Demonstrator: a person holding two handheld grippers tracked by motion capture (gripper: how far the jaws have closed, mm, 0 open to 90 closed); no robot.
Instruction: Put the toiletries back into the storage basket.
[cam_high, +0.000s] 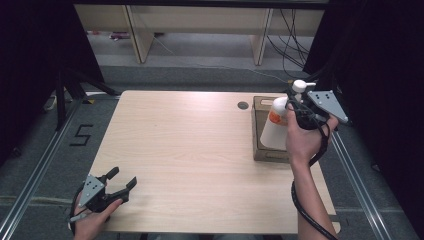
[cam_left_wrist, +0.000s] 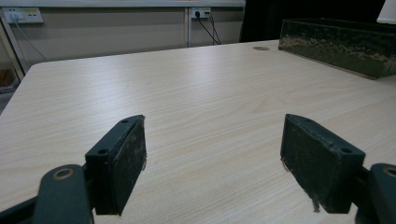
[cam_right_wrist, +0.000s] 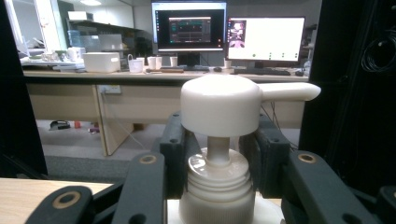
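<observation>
Pale wood-grain table (cam_high: 190, 150), mostly bare, and at its near left corner the left gripper (cam_high: 121, 180) rests low in the person's hand, its two black jaws spread wide with nothing between them. In the left gripper view the pads (cam_left_wrist: 128, 158) frame only bare tabletop.

Moving right, a long run of open surface reaches a small round grommet hole (cam_high: 243, 105) near the far edge, then a shallow cardboard box (cam_high: 260, 145) sitting close to the table's right edge.

Above that box the right gripper (cam_high: 295, 111) holds a white pump bottle (cam_high: 274, 131) with an orange label. The right gripper view shows the jaws pinching the ribbed neck (cam_right_wrist: 218, 179) just under the pump head (cam_right_wrist: 222, 105), the spout pointing off to the right.

What worries me is that the grip sits high on a narrow collar, so the body hangs below and, I'd judge, could swing or rotate in the pads. A quick tilt might let it slip, or the base might catch the box wall and knock the box, which has little table to spare on its right. Pressure on the pump head could also squirt the contents.

Room to move is generous to the left and centre, tight on the right, where the edge and dark curtain stand near.
</observation>
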